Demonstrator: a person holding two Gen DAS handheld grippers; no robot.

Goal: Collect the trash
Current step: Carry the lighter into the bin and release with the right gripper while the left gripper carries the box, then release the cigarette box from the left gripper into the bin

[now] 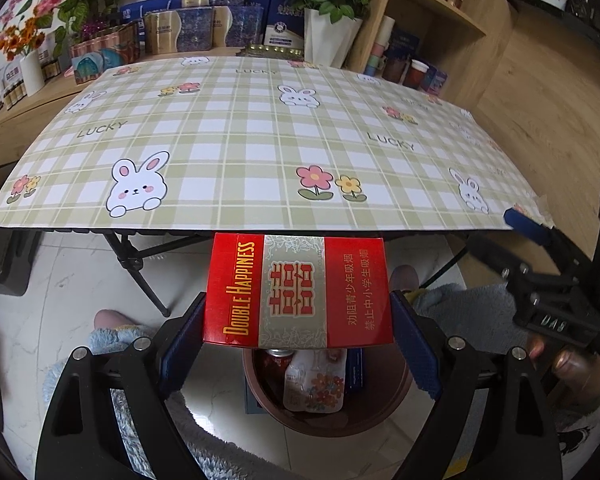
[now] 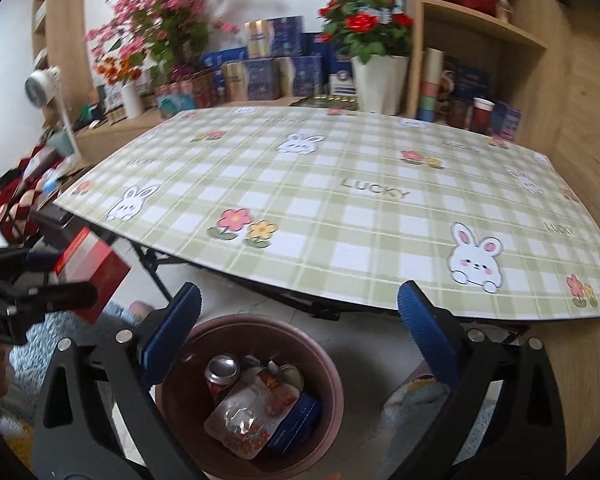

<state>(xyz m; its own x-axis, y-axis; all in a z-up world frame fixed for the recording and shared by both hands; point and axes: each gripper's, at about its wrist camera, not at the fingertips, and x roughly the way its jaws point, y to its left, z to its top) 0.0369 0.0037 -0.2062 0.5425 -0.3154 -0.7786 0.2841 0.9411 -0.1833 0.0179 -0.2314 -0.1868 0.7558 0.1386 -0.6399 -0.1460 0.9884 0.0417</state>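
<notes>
A: Left wrist view first. State of the left tongs [image 1: 298, 320]?

B: Pinching a red carton [image 1: 298, 290], one blue pad on each short side. The carton lies flat, its printed face up, at centre frame. The table [image 1: 260, 140] edge runs just beyond it at 12 o'clock.

A: What sits under the carton?

B: A brown bin [image 1: 384, 408] on the tiled floor, at 6 o'clock from the carton. Inside I see a red can [image 1: 276, 360], a flowered pouch [image 1: 316, 384] and a blue item [image 1: 355, 372]. The carton hangs above the bin's far rim, partly covering the opening.

A: Anything at the frame edge?

B: The right tongs [image 1: 536, 240] enter at 3 o'clock, with one blue fingertip over the table corner. This view does not settle their spread.

A: Right wrist view, then.

B: The right tongs [image 2: 300, 320] are spread wide with nothing between the pads; the jaws stand apart. The bin [image 2: 332, 376] lies below them at 6 o'clock, holding the can [image 2: 222, 372], the pouch [image 2: 248, 412] and the blue item [image 2: 296, 420]. The table [image 2: 360, 208] fills the frame from 10 to 3 o'clock; its checked cloth is bare.

A: And the carton here?

B: At 9 o'clock, tilted, gripped by the left tongs [image 2: 66, 280], left of the bin and not yet inside it.
</notes>
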